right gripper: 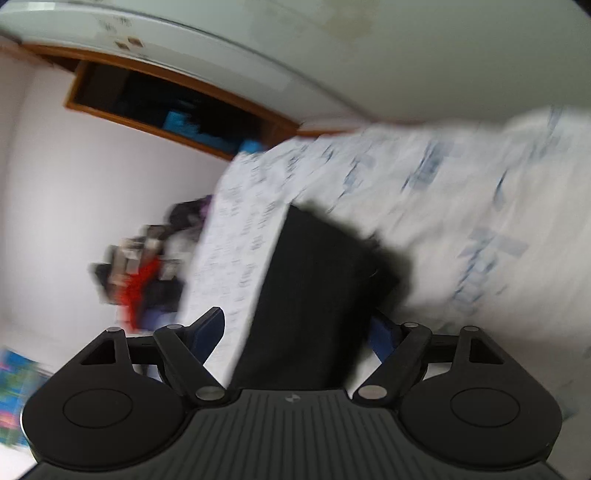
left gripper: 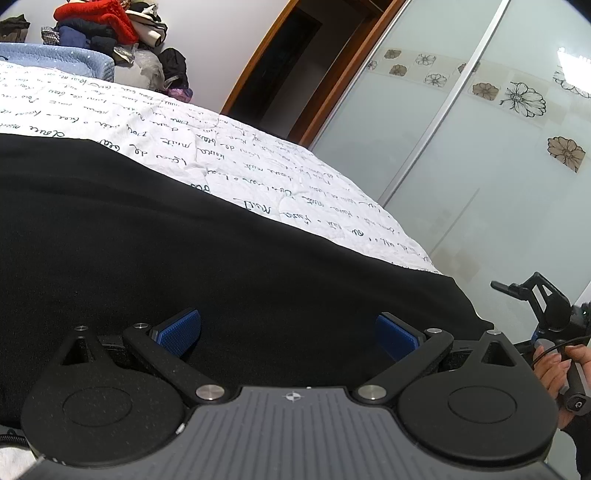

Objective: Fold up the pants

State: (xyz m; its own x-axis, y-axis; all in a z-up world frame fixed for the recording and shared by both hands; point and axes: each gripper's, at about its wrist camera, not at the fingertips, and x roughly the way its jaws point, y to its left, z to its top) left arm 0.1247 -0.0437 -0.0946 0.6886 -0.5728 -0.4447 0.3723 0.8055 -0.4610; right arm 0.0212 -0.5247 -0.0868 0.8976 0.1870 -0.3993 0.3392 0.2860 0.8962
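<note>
Left gripper: my left gripper [left gripper: 288, 334] sits low over the black pants [left gripper: 155, 236], its two blue pads [left gripper: 179, 330] spread wide with nothing clamped; dark cloth fills the gap beneath them, and I cannot tell whether the pads touch it.

Right gripper: in its own view my right gripper [right gripper: 295, 332] also has its fingers spread wide. A band of the black pants [right gripper: 314, 288] runs up between them from the gripper body. The right-side pad is partly hidden behind the cloth, and nothing looks pinched. This view is blurred, so I cannot vouch for fine contact.

Right gripper from the left camera: part of it shows at the right edge [left gripper: 532, 291], with the hand [left gripper: 557, 365] wrapped around its handle.

Pants: spread flat on the bed, covering the near part of the cover in the left view, with one straight edge running diagonally across it.

Bed cover: white with dark handwriting print [left gripper: 258, 162], showing beyond the pants.

Wardrobe: frosted sliding doors with flower motifs [left gripper: 480, 155], right of the bed.

Doorway: wooden frame [left gripper: 258, 62], behind the bed's far corner.

Clothes pile: red and dark garments heaped [left gripper: 107, 26] at the bed's far end, beside a light blue quilted item [left gripper: 55, 59].
</note>
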